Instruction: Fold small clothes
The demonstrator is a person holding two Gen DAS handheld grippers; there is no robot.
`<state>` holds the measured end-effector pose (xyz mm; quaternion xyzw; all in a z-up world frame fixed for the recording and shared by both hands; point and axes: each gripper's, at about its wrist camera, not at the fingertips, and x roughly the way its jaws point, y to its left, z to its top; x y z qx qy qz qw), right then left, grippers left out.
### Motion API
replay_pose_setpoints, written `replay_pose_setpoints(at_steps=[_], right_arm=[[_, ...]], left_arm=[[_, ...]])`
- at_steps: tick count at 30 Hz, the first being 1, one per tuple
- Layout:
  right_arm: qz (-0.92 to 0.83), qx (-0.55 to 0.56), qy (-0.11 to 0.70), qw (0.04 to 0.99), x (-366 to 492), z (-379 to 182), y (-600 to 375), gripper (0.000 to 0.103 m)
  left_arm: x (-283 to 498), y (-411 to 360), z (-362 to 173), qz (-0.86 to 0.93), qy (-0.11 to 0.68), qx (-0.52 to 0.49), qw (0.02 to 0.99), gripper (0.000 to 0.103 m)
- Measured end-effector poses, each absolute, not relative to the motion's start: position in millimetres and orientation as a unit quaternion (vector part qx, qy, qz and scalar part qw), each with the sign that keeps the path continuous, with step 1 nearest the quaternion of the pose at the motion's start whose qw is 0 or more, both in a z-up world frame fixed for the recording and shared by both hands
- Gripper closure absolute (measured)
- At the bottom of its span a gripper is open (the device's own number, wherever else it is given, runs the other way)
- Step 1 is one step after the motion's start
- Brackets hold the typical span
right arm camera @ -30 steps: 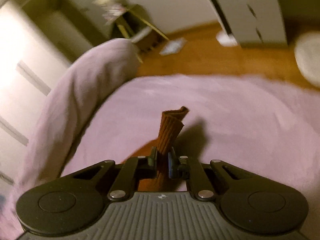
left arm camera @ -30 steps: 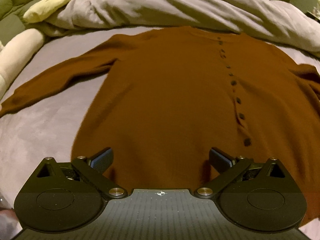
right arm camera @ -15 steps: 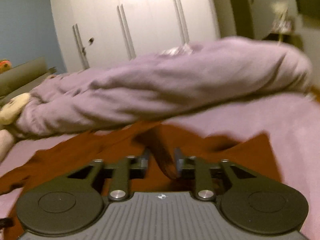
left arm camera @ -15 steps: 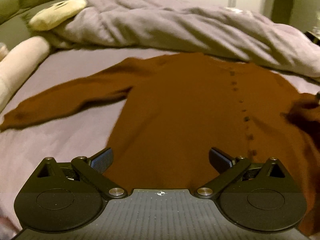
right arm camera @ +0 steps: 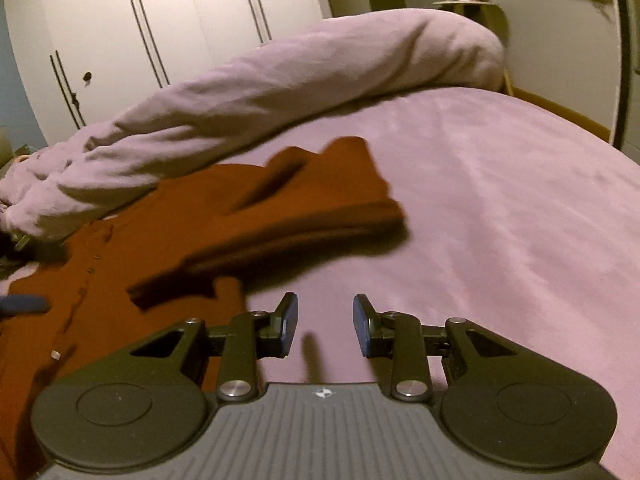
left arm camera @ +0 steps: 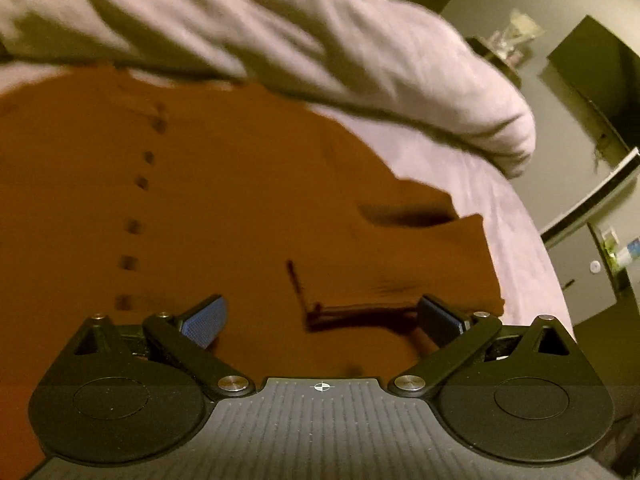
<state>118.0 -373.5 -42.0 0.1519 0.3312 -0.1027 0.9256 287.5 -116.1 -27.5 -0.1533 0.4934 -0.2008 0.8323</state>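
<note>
A brown buttoned cardigan [left arm camera: 208,200] lies flat on a lilac bed sheet [right arm camera: 500,208]. Its right sleeve [right arm camera: 304,208] is folded inward over the body, and the sleeve's cuff end [left arm camera: 360,312] lies just ahead of my left gripper. My left gripper [left arm camera: 322,316] hovers over the cardigan's lower front with its jaws wide open and nothing between its blue pads [left arm camera: 204,320]. In the right wrist view my right gripper [right arm camera: 326,320] is open over bare sheet, just right of the cardigan's edge [right arm camera: 168,232], with nothing held.
A bunched lilac duvet [right arm camera: 280,80] runs along the far side of the bed behind the cardigan [left arm camera: 320,40]. White wardrobe doors [right arm camera: 160,20] stand beyond it. The bed's edge curves away at the right, with dark furniture [left arm camera: 592,72] past it.
My right gripper has let go of the sleeve cuff, and the sleeve now lies folded across the cardigan. Both views have swung; the left one now faces the cardigan's right side.
</note>
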Motion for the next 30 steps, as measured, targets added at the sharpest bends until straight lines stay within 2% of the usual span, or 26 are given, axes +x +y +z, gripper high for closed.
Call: replay_pose_setpoints(at_steps=[1, 3, 5, 8, 10, 12, 13, 15, 17, 18, 21, 26, 30], right_arm=[[-0.102, 0.159, 0.33, 0.925, 113.2, -41.6, -378.4, 0.073], [-0.103, 0.186, 0.323, 0.922, 109.8, -42.8, -390.3, 0.073], [-0.119, 0.202, 0.314, 0.92, 108.8, -44.6, -400.7, 0.073], [-0.205, 0.12, 0.315, 0.919, 114.9, -47.3, -395.2, 0.073], [-0.242, 0.052, 0.318, 0.915, 120.4, -52.0, -385.4, 0.076], [-0.24, 0.045, 0.32, 0.916, 122.5, -57.0, -381.5, 0.076], [-0.24, 0.044, 0.319, 0.916, 123.1, -59.1, -379.8, 0.076], [-0.242, 0.031, 0.318, 0.916, 125.1, -62.5, -374.6, 0.076], [-0.246, 0.017, 0.321, 0.915, 129.1, -65.2, -371.1, 0.076], [-0.247, 0.012, 0.322, 0.914, 130.7, -66.0, -370.5, 0.076], [-0.249, 0.015, 0.325, 0.912, 131.5, -63.7, -372.1, 0.076], [-0.251, 0.002, 0.332, 0.909, 134.3, -60.1, -365.9, 0.076], [-0.247, -0.001, 0.335, 0.909, 136.7, -53.4, -361.2, 0.076]], left_arm=[[291.0, -120.1, -34.4, -0.2, 0.502, -0.161, 0.826, 0.005], [301.6, -126.4, -47.0, -0.193, 0.521, -0.175, 0.813, 0.017], [305.2, -130.4, -55.5, -0.189, 0.533, -0.187, 0.803, 0.018], [305.9, -138.9, -59.2, -0.192, 0.527, -0.172, 0.81, 0.019], [307.6, -143.4, -58.9, -0.197, 0.524, -0.166, 0.812, 0.026], [310.7, -145.8, -59.1, -0.196, 0.524, -0.166, 0.812, 0.043], [312.7, -146.1, -59.9, -0.196, 0.525, -0.17, 0.81, 0.048], [318.1, -146.0, -62.0, -0.187, 0.53, -0.175, 0.809, 0.064], [322.4, -146.1, -62.0, -0.178, 0.532, -0.17, 0.81, 0.087], [323.7, -145.3, -61.3, -0.178, 0.531, -0.171, 0.81, 0.091], [323.1, -140.0, -56.7, -0.185, 0.524, -0.177, 0.812, 0.097], [321.3, -120.7, -29.4, -0.193, 0.481, -0.176, 0.837, 0.097], [322.4, -86.5, 9.5, -0.171, 0.418, -0.137, 0.881, 0.097]])
